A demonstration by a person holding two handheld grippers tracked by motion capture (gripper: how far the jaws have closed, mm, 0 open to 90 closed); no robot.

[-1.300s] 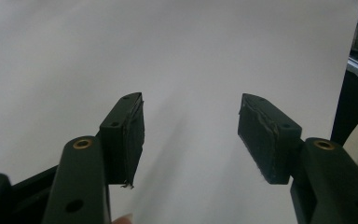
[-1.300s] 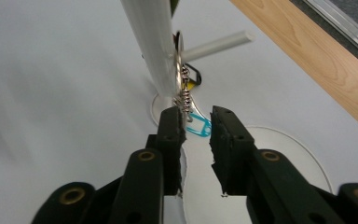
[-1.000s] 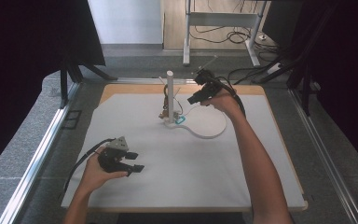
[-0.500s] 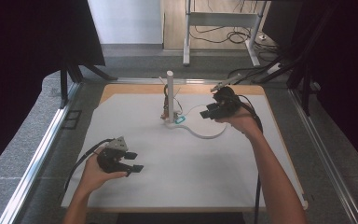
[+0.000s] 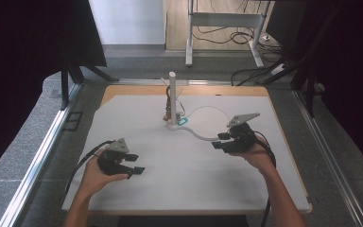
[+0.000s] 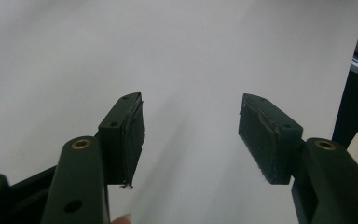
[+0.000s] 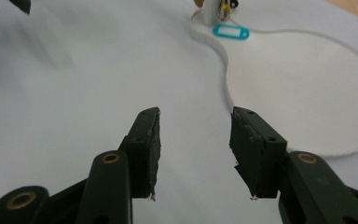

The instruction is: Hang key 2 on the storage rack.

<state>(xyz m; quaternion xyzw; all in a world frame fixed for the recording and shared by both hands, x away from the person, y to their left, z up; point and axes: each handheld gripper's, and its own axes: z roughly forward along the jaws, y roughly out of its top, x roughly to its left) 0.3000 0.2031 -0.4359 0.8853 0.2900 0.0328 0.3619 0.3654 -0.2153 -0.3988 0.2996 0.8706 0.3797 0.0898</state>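
Note:
A white upright post [image 5: 172,97] stands at the back middle of the white mat [image 5: 170,189], with small keys and a blue tag [image 5: 181,121] at its foot. A white strap [image 5: 203,136] curls from the post's base toward the right. The blue tag [image 7: 231,31] and strap [image 7: 226,88] lie ahead of my right gripper [image 7: 193,154], which is open and empty. In the high view this right gripper [image 5: 221,140] hovers at the strap's near end. My left gripper [image 5: 134,163] rests low at the front left, open and empty [image 6: 191,135].
The mat lies on a wooden board [image 5: 123,90] framed by metal rails [image 5: 42,156]. Dark curtains [image 5: 28,38] flank both sides. A white table frame [image 5: 227,19] and cables [image 5: 246,71] stand on the floor beyond.
My right gripper has drawn back from beside the post, moving right and toward the front, down to the strap's near end. The left gripper has stayed put.

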